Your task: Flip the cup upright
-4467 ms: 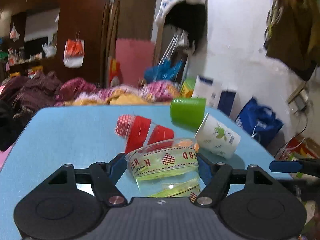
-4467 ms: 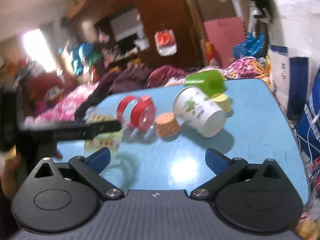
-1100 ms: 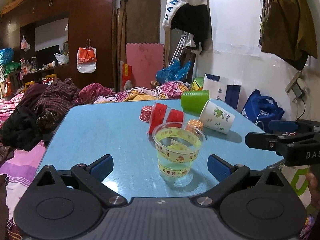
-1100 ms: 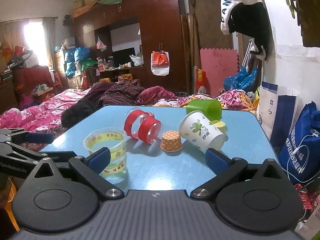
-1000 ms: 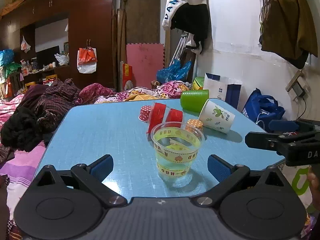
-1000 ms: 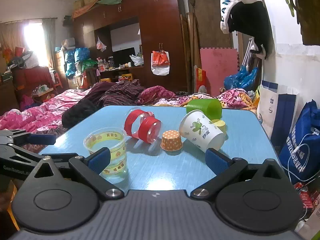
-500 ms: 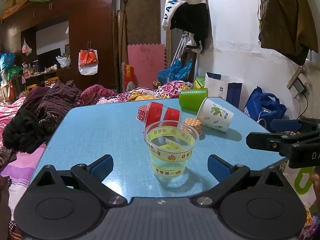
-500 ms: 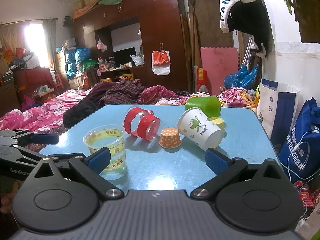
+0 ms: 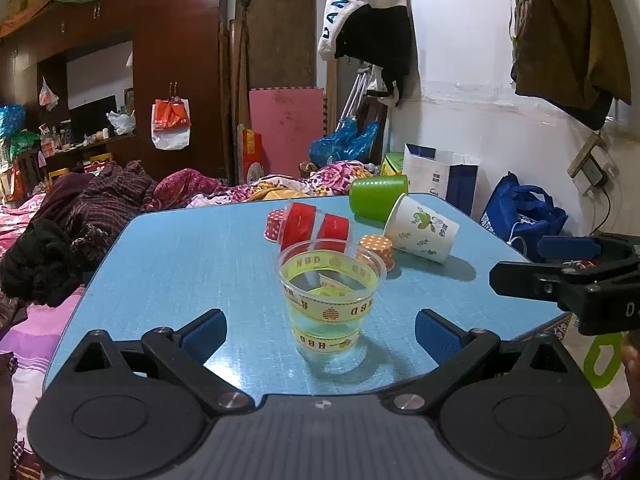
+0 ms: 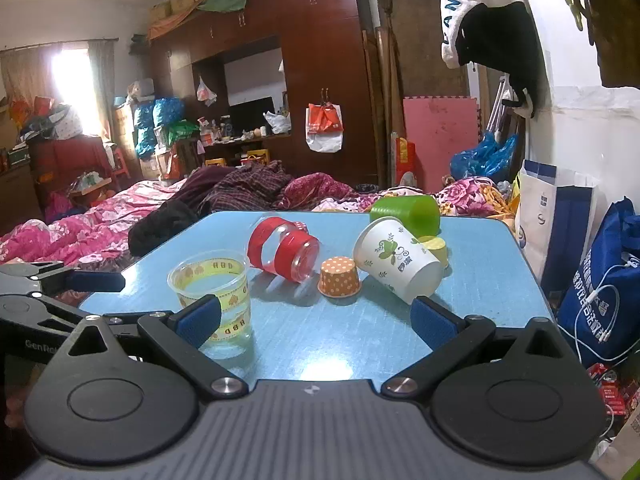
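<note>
A clear plastic cup with yellow bands (image 9: 331,299) stands upright near the front edge of the blue table (image 9: 192,256). It also shows in the right wrist view (image 10: 214,294). My left gripper (image 9: 318,330) is open and empty, just in front of the cup without touching it. My right gripper (image 10: 314,318) is open and empty, back from the table's front edge. The right gripper shows at the right of the left wrist view (image 9: 568,276); the left gripper shows at the left of the right wrist view (image 10: 60,284).
Behind the clear cup lie a red-banded clear cup (image 10: 282,248), a white paper cup with leaves (image 10: 396,258) and a green cup (image 10: 406,210), all on their sides. A small orange dotted cup (image 10: 339,276) stands mouth down. Bags (image 10: 600,276) stand right of the table.
4.5 s ago my left gripper held the clear cup tilted. Since then the cup has stood upright and free, and the left gripper has drawn back a little from it.
</note>
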The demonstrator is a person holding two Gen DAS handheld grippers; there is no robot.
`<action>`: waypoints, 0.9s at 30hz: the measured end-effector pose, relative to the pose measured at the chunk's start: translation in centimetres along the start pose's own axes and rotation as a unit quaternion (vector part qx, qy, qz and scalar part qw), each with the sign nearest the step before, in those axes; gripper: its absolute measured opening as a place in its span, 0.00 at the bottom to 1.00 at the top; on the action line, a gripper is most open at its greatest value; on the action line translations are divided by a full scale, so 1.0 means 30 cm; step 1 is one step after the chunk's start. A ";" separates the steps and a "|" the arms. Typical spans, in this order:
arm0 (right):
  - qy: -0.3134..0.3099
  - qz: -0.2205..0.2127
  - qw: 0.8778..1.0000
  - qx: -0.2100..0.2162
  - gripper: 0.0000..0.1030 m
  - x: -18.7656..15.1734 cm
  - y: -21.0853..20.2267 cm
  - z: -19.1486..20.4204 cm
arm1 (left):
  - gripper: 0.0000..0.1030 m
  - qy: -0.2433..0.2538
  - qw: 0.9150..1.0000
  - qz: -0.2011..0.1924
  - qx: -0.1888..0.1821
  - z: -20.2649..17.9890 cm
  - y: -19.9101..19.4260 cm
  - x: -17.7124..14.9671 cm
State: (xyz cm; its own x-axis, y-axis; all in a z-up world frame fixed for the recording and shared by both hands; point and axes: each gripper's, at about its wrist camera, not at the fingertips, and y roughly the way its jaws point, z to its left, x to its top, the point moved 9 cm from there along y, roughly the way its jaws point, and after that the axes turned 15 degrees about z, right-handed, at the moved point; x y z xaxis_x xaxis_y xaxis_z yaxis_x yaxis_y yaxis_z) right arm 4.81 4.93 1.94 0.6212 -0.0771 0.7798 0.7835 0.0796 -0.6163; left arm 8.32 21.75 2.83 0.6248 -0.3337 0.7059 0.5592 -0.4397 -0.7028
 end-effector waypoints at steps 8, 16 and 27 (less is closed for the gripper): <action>0.001 -0.004 1.000 0.002 0.99 0.000 0.004 -0.006 | 0.98 -0.001 1.000 -0.010 -0.008 -0.010 -0.007 -0.003; 0.002 -0.008 1.000 -0.004 0.99 -0.005 0.005 -0.012 | 0.98 -0.004 1.000 -0.015 -0.011 -0.015 -0.009 -0.001; 0.002 -0.021 1.000 0.003 0.99 -0.004 -0.005 -0.017 | 0.98 0.000 1.000 -0.014 -0.011 -0.021 -0.002 -0.003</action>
State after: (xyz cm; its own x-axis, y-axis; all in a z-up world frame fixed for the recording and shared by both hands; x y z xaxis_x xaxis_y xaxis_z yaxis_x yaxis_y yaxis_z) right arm 4.63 4.43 1.87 0.5885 -0.0841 0.8041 0.8083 0.0824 -0.5829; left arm 7.88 21.29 2.86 0.6095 -0.3206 0.7251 0.5643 -0.4671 -0.6808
